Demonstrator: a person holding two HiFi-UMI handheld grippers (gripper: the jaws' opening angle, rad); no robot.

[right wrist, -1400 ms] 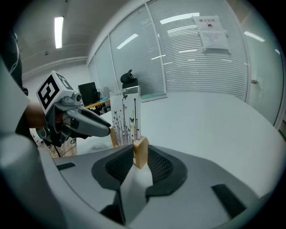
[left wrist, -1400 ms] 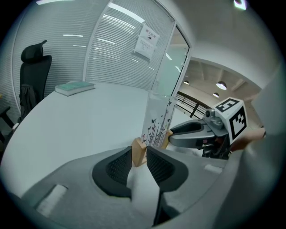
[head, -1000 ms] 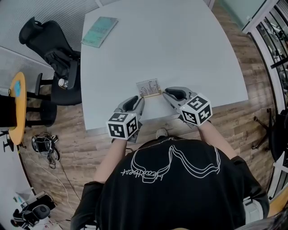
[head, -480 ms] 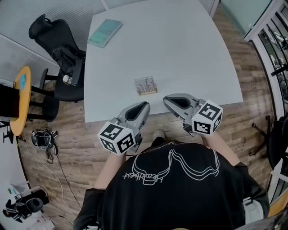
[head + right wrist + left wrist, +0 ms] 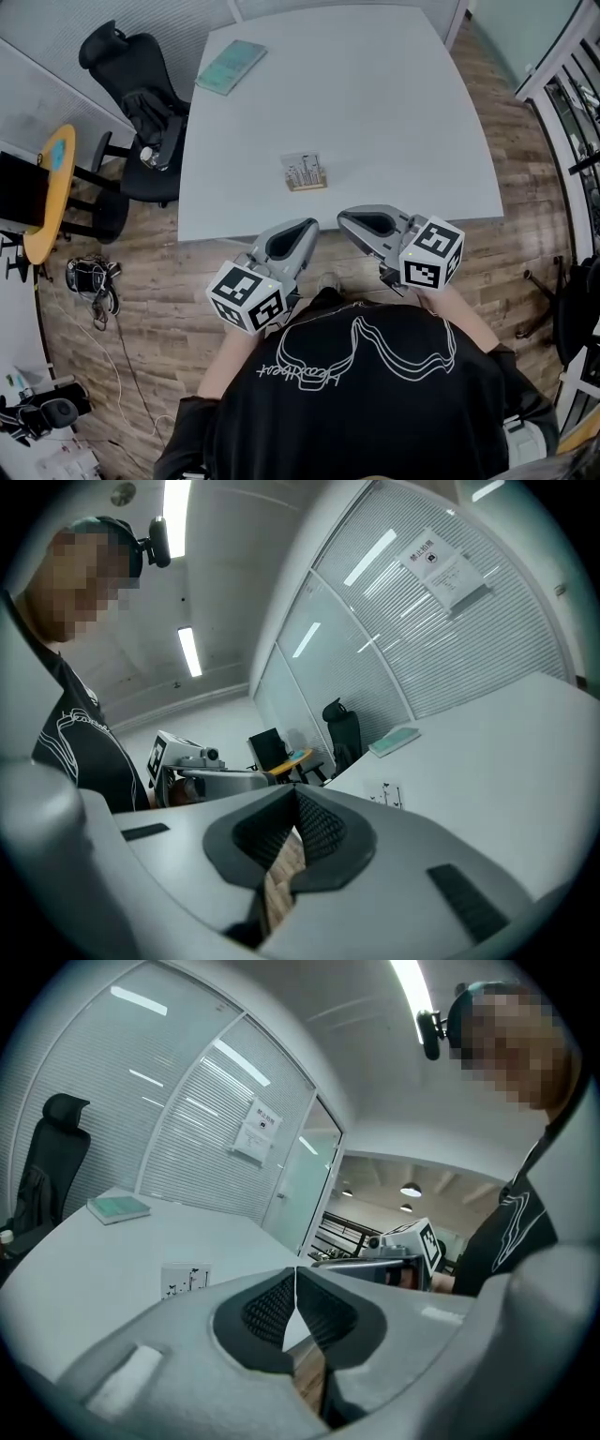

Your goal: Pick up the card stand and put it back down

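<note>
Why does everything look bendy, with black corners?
Left gripper view: the wide lens bends the blinds, corners go black, the ceiling light glares. Right gripper view: same bending and black corners. Head view: table edges bow, light is even.

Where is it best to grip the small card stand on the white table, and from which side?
Take the card stand by its light wooden base, at the two short ends, probably coming from the near edge of the white table. The base is a low strip across the front; the thin white card standing in it could bend.
</note>
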